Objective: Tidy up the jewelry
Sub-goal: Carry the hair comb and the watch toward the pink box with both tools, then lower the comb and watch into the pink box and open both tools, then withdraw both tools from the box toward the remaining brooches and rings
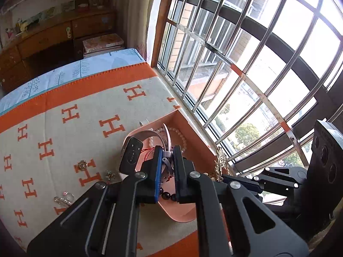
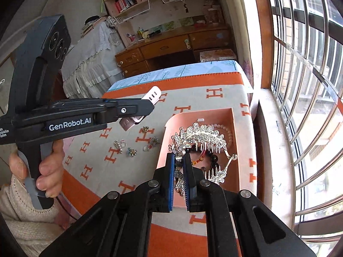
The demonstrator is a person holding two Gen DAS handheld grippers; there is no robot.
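Note:
My left gripper (image 1: 168, 151) is shut on the pale strap of a smartwatch (image 1: 131, 156), whose dark face hangs to the left of the fingers, above the near left edge of a pink tray (image 1: 188, 126). In the right wrist view, my right gripper (image 2: 179, 158) is shut on a rhinestone hair comb (image 2: 198, 136), held over the pink tray (image 2: 234, 132). A pearl bracelet (image 2: 227, 131) and a dark bead bracelet (image 2: 214, 160) lie in the tray. The left gripper (image 2: 148, 106) shows there from the side, with the watch strap (image 2: 153, 95) sticking out past it.
Several small brooches and rings (image 2: 131, 151) lie loose on the orange and grey H-pattern blanket (image 2: 133, 171), left of the tray. A barred window (image 1: 246, 64) runs close along the tray's right side. A hand (image 2: 50, 167) in a cream sleeve holds the left gripper's handle.

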